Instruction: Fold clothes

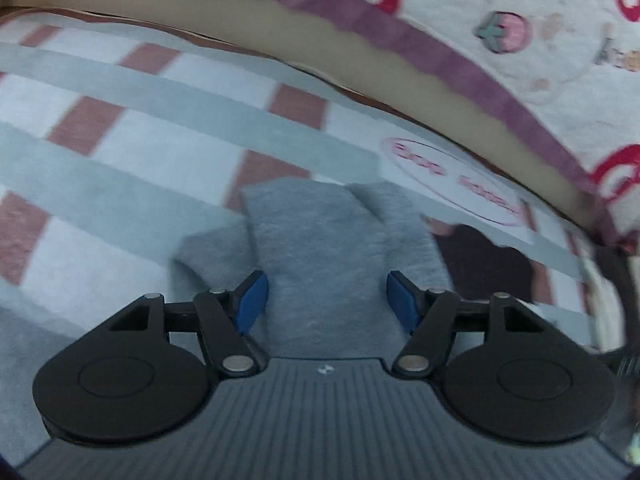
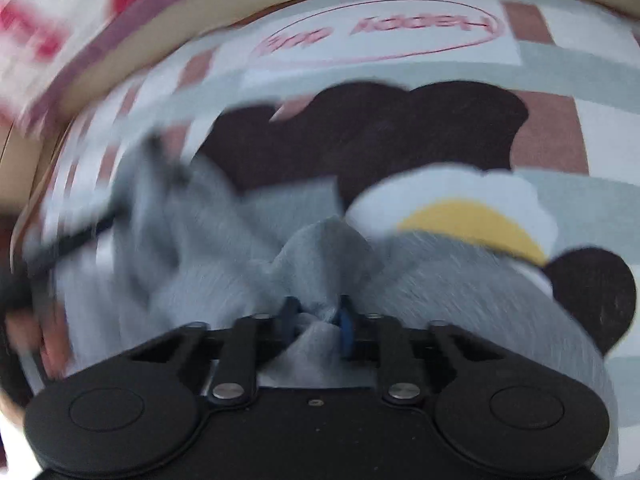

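- Left wrist view: the left gripper (image 1: 327,300) is hanging just above a grey fleecy garment (image 1: 320,248), its two blue-padded fingers (image 1: 253,300) standing well apart with nothing between them.
- The grey garment is lying on a checked mat (image 1: 160,128) of white, grey-green and brick-red squares, with a folded flap running away from the camera between the fingers and a second layer showing to either side.
- Beyond the garment, a white oval label with pink lettering (image 1: 452,180) is showing on the mat, and a dark brown printed shape (image 1: 484,264) is lying to the right of the cloth.
- Past the mat's edge a beige strip (image 1: 280,28) is curving across the top, and behind it a white fabric with red prints, a purple band and a small strawberry motif (image 1: 506,32) is filling the upper right.
- Right wrist view: the picture is heavily blurred. The right gripper (image 2: 316,322) is pinching a bunched fold of the grey garment (image 2: 320,248), its fingers drawn close together with the cloth crumpled between them.
- The cloth is spreading out to the left and right of the pinch, over the checked mat (image 2: 592,200).
- Behind it a dark brown bear-like print (image 2: 380,132) and a white-and-yellow patch (image 2: 460,208) are showing on the mat, with the pink-lettered oval (image 2: 380,32) farther off.
- At the left edge a dark streak is crossing the cloth; it is too blurred to identify.
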`<state>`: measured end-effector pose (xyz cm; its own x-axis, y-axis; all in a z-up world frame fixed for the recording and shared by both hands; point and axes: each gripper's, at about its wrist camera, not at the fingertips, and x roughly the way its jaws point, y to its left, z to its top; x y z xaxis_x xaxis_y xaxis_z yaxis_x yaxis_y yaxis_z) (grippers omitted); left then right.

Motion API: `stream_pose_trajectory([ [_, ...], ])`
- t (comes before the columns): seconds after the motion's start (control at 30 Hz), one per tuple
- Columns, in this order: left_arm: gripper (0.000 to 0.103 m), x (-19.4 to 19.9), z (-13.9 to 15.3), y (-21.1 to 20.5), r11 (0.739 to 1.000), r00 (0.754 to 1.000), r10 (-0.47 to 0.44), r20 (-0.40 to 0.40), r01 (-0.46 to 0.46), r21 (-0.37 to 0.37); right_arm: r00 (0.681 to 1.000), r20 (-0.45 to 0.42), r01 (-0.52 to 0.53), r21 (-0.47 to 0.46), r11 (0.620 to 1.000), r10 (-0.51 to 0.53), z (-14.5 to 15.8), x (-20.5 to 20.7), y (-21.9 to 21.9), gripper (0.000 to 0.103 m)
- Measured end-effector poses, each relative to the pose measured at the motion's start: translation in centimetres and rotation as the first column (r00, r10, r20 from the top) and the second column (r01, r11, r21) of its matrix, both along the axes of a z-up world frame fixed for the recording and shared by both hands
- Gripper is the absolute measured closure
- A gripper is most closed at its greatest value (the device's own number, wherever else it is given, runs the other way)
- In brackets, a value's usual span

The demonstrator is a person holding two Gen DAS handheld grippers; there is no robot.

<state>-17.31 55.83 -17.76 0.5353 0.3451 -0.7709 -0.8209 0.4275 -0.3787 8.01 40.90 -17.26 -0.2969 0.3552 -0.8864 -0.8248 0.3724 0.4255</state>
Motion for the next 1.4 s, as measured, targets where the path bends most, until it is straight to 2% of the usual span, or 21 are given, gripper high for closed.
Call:
stream_pose_trajectory([
  [0.17, 0.032, 1.7, 1.7, -1.5, 0.989, 0.994, -0.079, -0.078, 0.088, 0.119, 0.979, 0.084, -0.182, -0.032, 0.983, 0.184, 0.6, -6.5, -6.3, 0.092],
  [0.23, 0.030, 2.2, 1.8, -1.6, 0.988, 0.993, -0.086, -0.085, 0.096, 0.122, 0.970, 0.090, -0.223, -0.054, 0.973, 0.227, -0.3, -8.8, -8.5, 0.092],
  [0.37, 0.029, 2.6, 0.5, -1.2, 0.993, 0.991, -0.072, -0.111, 0.081, 0.086, 0.973, 0.107, -0.201, -0.059, 0.978, 0.206, -2.3, -11.0, -11.3, 0.092],
  [0.5, 0.025, 3.3, -0.3, -1.1, 0.992, 0.985, -0.082, -0.153, 0.095, 0.081, 0.975, 0.141, -0.169, -0.025, 0.985, 0.171, -2.0, -11.2, -12.2, 0.092],
  [0.63, 0.024, 3.9, -1.4, -1.1, 0.992, 0.985, -0.104, -0.135, 0.113, 0.060, 0.972, 0.170, -0.166, 0.025, 0.986, 0.159, -0.8, -10.6, -13.4, 0.092],
  [0.67, 0.031, 3.9, -1.8, -1.1, 0.991, 0.988, -0.106, -0.109, 0.114, 0.066, 0.972, 0.178, -0.165, 0.037, 0.986, 0.156, -0.5, -10.5, -13.6, 0.092],
  [0.7, 0.070, 3.6, -1.7, -1.3, 0.991, 0.991, -0.100, -0.083, 0.107, 0.085, 0.971, 0.185, -0.165, 0.050, 0.985, 0.153, -0.2, -10.3, -13.9, 0.092],
  [0.73, 0.100, 2.7, -0.5, -1.7, 0.988, 0.995, -0.079, -0.059, 0.086, 0.131, 0.970, 0.192, -0.164, 0.062, 0.984, 0.149, 0.1, -10.2, -14.2, 0.092],
  [0.77, 0.100, 1.7, 0.7, -2.1, 0.982, 0.998, -0.058, -0.033, 0.063, 0.177, 0.969, 0.199, -0.163, 0.075, 0.984, 0.146, 0.4, -10.0, -14.5, 0.092],
  [0.83, 0.101, -0.2, 3.0, -2.9, 0.964, 1.000, -0.020, 0.020, 0.014, 0.265, 0.967, 0.214, -0.163, 0.100, 0.982, 0.139, 0.9, -9.8, -15.0, 0.091],
  [0.93, 0.101, -3.1, 6.4, -4.1, 0.919, 0.994, 0.027, 0.106, -0.067, 0.388, 0.964, 0.234, -0.162, 0.137, 0.977, 0.127, 1.8, -9.3, -15.9, 0.087],
  [1.0, 0.100, -5.0, 8.8, -4.9, 0.878, 0.985, 0.052, 0.166, -0.124, 0.462, 0.962, 0.248, -0.162, 0.162, 0.974, 0.119, 2.4, -9.1, -16.4, 0.079],
  [1.07, 0.100, -7.0, 11.1, -5.7, 0.829, 0.971, 0.071, 0.227, -0.185, 0.528, 0.971, 0.235, -0.108, 0.228, 0.968, 0.053, 4.2, -7.7, -17.0, 0.059],
  [1.1, 0.100, -7.9, 11.7, -6.2, 0.805, 0.967, 0.089, 0.240, -0.212, 0.554, 0.974, 0.226, -0.081, 0.261, 0.962, 0.020, 5.1, -7.0, -17.3, 0.055],
  [1.13, 0.100, -8.8, 11.2, -6.7, 0.789, 0.968, 0.129, 0.214, -0.231, 0.569, 0.976, 0.217, -0.053, 0.293, 0.955, -0.012, 6.0, -6.4, -17.6, 0.047],
  [1.17, 0.100, -9.5, 10.6, -7.2, 0.779, 0.970, 0.165, 0.180, -0.240, 0.579, 0.977, 0.207, -0.026, 0.325, 0.945, -0.044, 6.9, -5.7, -17.9, 0.044],
  [1.2, 0.101, -9.8, 9.4, -7.3, 0.793, 0.972, 0.192, 0.133, -0.233, 0.562, 0.979, 0.192, -0.001, 0.340, 0.941, -0.068, 7.5, -5.0, -17.7, 0.044],
  [1.23, 0.101, -10.2, 8.1, -7.0, 0.825, 0.972, 0.216, 0.092, -0.232, 0.515, 0.980, 0.176, 0.024, 0.354, 0.935, -0.092, 8.0, -4.3, -17.5, 0.044],
  [1.3, 0.101, -11.7, 5.3, -6.0, 0.895, 0.964, 0.259, 0.062, -0.264, 0.360, 0.979, 0.146, 0.085, 0.359, 0.929, -0.145, 8.9, -2.5, -16.7, 0.044],
  [1.33, 0.101, -12.4, 4.3, -5.5, 0.914, 0.960, 0.272, 0.065, -0.279, 0.295, 0.975, 0.130, 0.122, 0.350, 0.929, -0.177, 9.3, -1.6, -15.9, 0.044],
  [1.4, 0.101, -13.2, 3.9, -5.1, 0.915, 0.955, 0.291, 0.056, -0.295, 0.276, 0.962, 0.134, 0.196, 0.276, 0.941, -0.240, 8.2, -0.6, -12.9, 0.043],
])
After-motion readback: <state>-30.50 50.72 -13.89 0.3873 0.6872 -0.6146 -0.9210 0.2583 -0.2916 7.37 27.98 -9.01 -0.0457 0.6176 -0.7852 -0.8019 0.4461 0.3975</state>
